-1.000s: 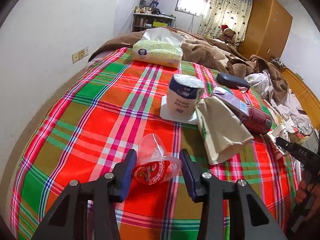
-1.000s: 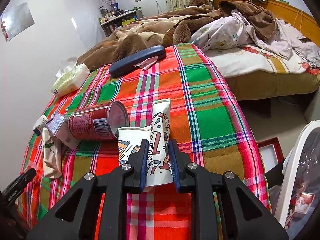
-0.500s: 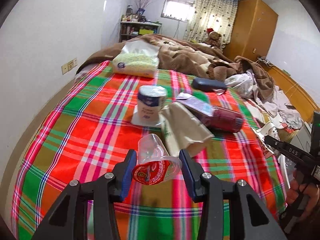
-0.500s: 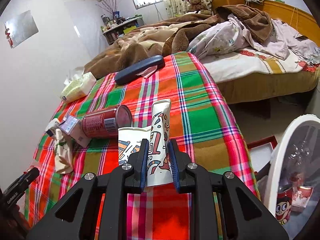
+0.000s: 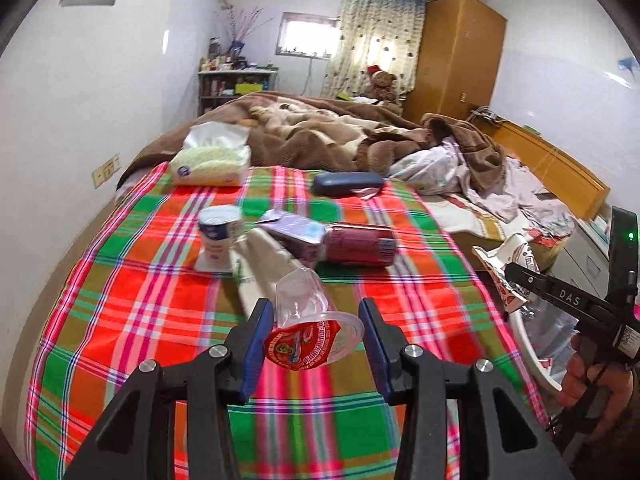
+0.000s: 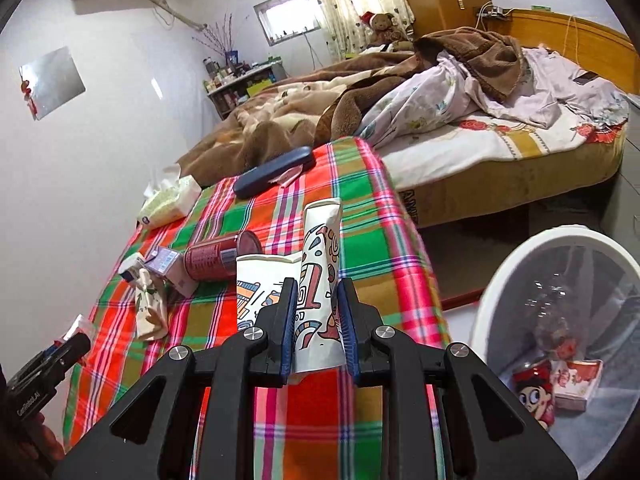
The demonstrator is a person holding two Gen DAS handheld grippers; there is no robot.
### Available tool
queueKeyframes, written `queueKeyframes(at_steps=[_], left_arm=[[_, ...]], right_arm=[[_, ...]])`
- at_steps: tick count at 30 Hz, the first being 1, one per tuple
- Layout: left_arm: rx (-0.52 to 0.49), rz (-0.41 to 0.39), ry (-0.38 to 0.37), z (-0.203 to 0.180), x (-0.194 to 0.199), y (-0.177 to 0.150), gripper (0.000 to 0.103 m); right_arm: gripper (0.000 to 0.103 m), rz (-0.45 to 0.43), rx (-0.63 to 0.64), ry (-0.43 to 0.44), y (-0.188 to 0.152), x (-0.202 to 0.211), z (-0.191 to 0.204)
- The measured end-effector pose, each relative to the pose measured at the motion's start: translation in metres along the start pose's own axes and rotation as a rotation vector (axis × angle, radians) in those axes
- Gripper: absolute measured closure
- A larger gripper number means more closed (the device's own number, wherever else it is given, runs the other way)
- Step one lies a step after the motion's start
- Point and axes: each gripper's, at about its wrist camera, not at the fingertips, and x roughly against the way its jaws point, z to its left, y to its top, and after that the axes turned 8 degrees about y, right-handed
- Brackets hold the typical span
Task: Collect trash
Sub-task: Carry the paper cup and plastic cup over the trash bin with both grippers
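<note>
My left gripper (image 5: 316,340) is shut on a clear plastic cup (image 5: 308,320) with a red lid and holds it above the plaid bedspread (image 5: 160,312). My right gripper (image 6: 318,320) is shut on a flattened patterned paper cup (image 6: 316,280), held off the bed's right edge; that cup also shows in the left wrist view (image 5: 508,268). A white trash bin (image 6: 520,256) with trash inside stands on the floor below right. On the bedspread lie a red can (image 5: 360,244), a purple carton (image 5: 296,228), a beige paper bag (image 5: 260,264) and a small white cup (image 5: 218,236).
A tissue pack (image 5: 212,158) and a dark glasses case (image 5: 346,183) lie farther back. A brown blanket (image 5: 320,132) and crumpled sheets cover the rest of the bed. A white wall runs along the left. A wooden wardrobe (image 5: 456,56) stands at the back.
Both grippers have risen and pulled back from the bed with their items still held. The right gripper has moved right, so the trash bin now shows more fully.
</note>
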Motion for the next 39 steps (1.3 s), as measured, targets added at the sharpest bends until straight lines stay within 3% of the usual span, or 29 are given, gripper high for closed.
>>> queueKeyframes(at_steps=[27, 39], left_arm=[[-0.257, -0.037, -0.280, -0.193, 0.025, -0.006, 0.058], [-0.343, 0.005, -0.390, -0.264, 0.015, -0.020, 0.058]], right_arm=[[0.082, -0.127, -0.118, -0.155, -0.014, 0.097, -0.098], [0.082, -0.130, -0.167, -0.245, -0.023, 0.116, -0.139]])
